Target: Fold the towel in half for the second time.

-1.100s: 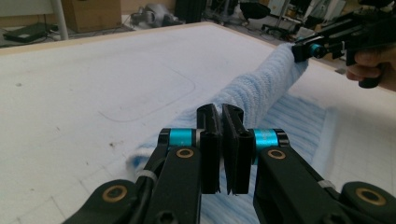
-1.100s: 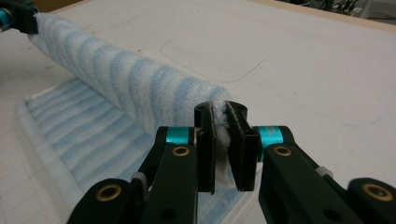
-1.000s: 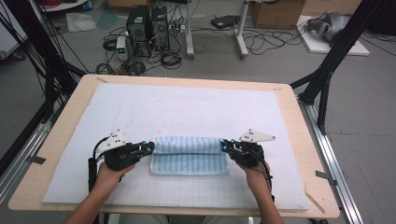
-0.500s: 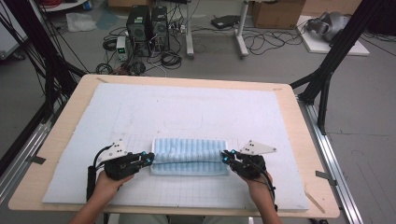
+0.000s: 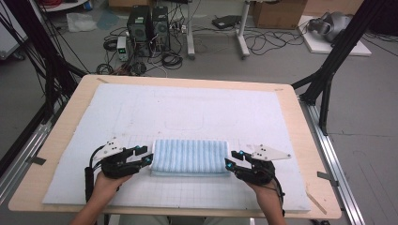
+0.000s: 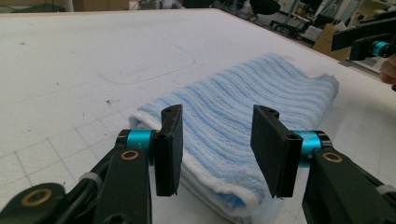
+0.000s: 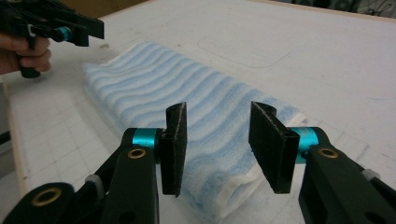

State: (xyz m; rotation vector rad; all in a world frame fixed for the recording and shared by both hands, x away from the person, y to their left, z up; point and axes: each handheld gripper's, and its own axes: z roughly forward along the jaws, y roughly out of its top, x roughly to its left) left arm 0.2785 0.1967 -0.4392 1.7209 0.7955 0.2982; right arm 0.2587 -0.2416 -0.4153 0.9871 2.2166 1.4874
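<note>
A folded towel (image 5: pixel 190 157) with blue and white stripes lies flat on the white mat, near the table's front edge. My left gripper (image 5: pixel 147 160) sits at its left end and my right gripper (image 5: pixel 229 164) at its right end, both pointing inward. In the left gripper view the left gripper (image 6: pixel 217 149) has just been opening; the towel (image 6: pixel 243 98) end lies in the gap, clear of the pads. In the right gripper view the right gripper (image 7: pixel 217 147) has also just been opening, with the towel (image 7: pixel 154 88) end between the pads but untouched.
The white gridded mat (image 5: pixel 187 112) covers most of the wooden table (image 5: pixel 305 140). Bare mat stretches behind the towel. Computer boxes (image 5: pixel 148 21) and cables lie on the floor past the far edge. Black frame struts (image 5: pixel 328 70) stand at both sides.
Both grippers were shut on the towel's ends and slid slightly toward the front edge. Their jaws now stand apart, the towel is released, and the right gripper has backed off slightly outward.
</note>
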